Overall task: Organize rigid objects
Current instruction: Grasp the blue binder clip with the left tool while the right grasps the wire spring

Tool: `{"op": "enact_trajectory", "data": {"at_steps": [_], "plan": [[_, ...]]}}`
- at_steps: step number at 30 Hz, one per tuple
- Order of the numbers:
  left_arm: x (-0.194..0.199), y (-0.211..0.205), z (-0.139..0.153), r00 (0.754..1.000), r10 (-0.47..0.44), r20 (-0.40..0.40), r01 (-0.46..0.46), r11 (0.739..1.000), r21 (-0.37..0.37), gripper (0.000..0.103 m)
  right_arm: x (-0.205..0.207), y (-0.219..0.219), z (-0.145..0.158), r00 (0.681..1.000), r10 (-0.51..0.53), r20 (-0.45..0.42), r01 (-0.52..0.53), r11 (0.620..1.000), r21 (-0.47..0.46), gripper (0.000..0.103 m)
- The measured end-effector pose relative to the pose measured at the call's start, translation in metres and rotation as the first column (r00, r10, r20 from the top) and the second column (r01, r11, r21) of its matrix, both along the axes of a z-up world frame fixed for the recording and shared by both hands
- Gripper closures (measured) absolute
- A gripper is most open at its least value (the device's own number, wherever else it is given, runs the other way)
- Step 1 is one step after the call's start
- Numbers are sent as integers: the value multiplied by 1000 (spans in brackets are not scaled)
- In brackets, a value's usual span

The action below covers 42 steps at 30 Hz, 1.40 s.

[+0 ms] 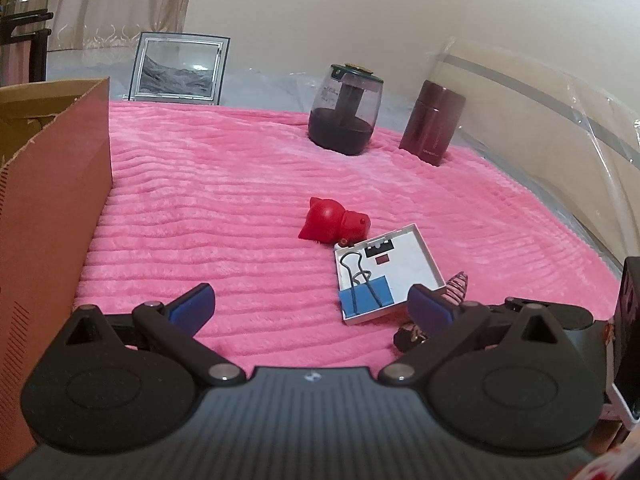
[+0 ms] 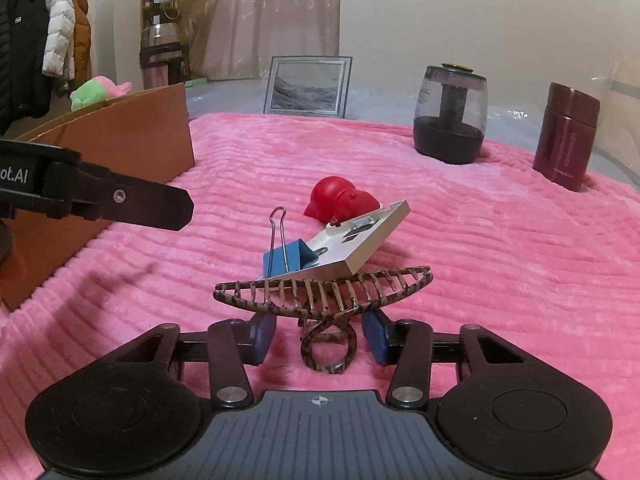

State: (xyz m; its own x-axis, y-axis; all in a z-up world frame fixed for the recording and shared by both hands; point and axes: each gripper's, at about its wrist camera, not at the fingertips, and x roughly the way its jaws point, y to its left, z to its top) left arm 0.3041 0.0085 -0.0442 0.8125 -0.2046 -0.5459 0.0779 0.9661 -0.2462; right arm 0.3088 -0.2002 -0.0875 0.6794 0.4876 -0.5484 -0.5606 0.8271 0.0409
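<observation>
Between the blue pads of the right gripper (image 2: pixel 319 340) sits the ring handle of a tortoiseshell hair claw (image 2: pixel 324 294), its toothed jaws spread wide above; the pads stand apart on either side of the ring, and whether they touch it cannot be told. Just beyond the clip lies a white tray (image 2: pixel 360 246), propped at a tilt with its far edge raised, a blue binder clip (image 2: pixel 288 258) clamped on its near left corner. Behind the tray a red cat figurine (image 2: pixel 340 196) lies on its side, partly hidden by the tray's rim.

From the left wrist view the left gripper (image 1: pixel 310 304) hangs wide open and empty over the pink ribbed blanket (image 1: pixel 200 200), and only scraps of the hair claw show past its right finger, the rest cut off.

At the left stands a cardboard box (image 2: pixel 132 132), its inside out of sight. Along the far edge of the blanket are a framed picture (image 2: pixel 308 85), a dark glass jar (image 2: pixel 450 114) and a maroon flask (image 2: pixel 566 136). Further back hang a curtain (image 2: pixel 276 12) and coats (image 2: pixel 44 40)
</observation>
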Motion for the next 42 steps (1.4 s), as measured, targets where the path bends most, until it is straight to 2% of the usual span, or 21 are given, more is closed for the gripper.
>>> {"op": "enact_trajectory", "data": {"at_steps": [4,6,20,27,33,35,39,41,42], "plan": [[1,1,-2,1000,2,-2,-2,1000,-6,3,0,-2,-1,1000,-17,6,16,1000,15,77],[1,1,-3,1000,-4,-2,4,1000,-7,3,-2,-5,1,1000,-25,6,24,999,33,79],[12,-6,-11,999,-47,-1,47,999,9,12,-18,-36,19,987,-155,51,153,987,47,81],[25,-20,-18,994,-111,-1,111,993,34,15,-18,-50,20,976,-209,61,206,977,49,81],[36,-38,-25,986,-167,10,166,984,64,26,-14,-58,23,967,-249,55,246,967,60,81],[39,-44,-27,986,-167,9,166,983,73,35,-13,-60,24,964,-261,56,257,964,59,81],[44,-55,-31,988,-157,5,157,985,69,40,-10,-64,24,959,-277,56,274,960,66,81],[46,-62,-33,988,-157,2,156,984,87,48,-10,-65,25,958,-282,54,278,958,71,81],[47,-63,-34,988,-155,1,154,984,92,48,-9,-66,25,957,-285,54,281,957,73,81]]}}
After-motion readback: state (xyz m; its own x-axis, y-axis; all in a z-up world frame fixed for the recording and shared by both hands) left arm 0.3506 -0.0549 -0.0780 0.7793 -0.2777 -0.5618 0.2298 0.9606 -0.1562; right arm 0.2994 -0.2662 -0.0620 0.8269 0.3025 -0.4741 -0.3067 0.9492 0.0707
